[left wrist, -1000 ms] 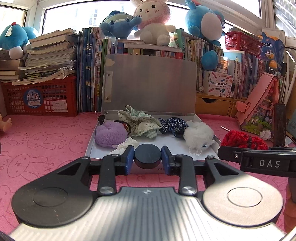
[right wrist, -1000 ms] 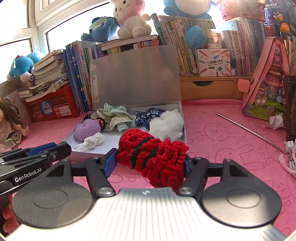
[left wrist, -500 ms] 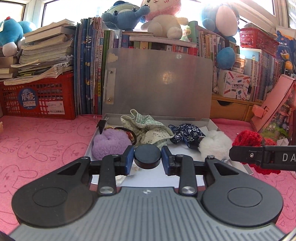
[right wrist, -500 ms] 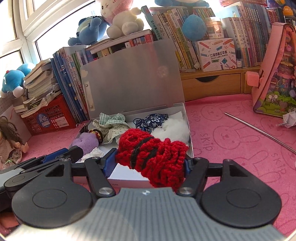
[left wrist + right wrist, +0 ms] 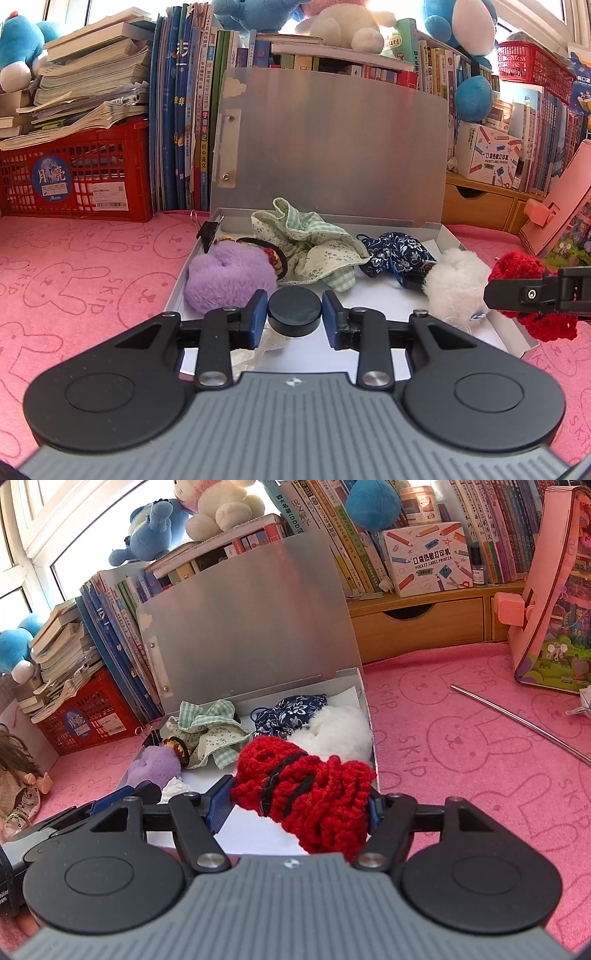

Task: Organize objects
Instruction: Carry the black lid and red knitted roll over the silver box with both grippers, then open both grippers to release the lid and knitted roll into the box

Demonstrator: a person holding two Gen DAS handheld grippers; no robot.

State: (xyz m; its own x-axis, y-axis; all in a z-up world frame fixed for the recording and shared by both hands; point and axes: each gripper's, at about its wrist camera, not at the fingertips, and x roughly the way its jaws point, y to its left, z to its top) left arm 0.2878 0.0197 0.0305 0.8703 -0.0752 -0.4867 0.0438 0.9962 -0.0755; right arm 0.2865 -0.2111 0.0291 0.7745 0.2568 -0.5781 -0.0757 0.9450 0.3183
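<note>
My left gripper [image 5: 294,314] is shut on a black round disc [image 5: 294,311] and holds it over the front of an open white box [image 5: 517,334]. My right gripper [image 5: 301,805] is shut on a red knitted scrunchie [image 5: 306,794] above the box's front right corner [image 5: 369,716]; the scrunchie also shows in the left wrist view [image 5: 521,269]. In the box lie a purple fluffy scrunchie [image 5: 225,278], a green checked cloth scrunchie [image 5: 310,243], a blue flowered one [image 5: 395,251] and a white fluffy one [image 5: 458,284].
The box's grey lid [image 5: 332,147] stands upright against a row of books [image 5: 184,122]. A red crate [image 5: 74,173] sits at the left. A metal rod [image 5: 517,720] lies on the pink mat at the right beside a pink toy house [image 5: 554,602]. A doll [image 5: 18,775] lies far left.
Both grippers have moved forward toward the box with their loads. The disc and the red scrunchie now hang over the box's front part.
</note>
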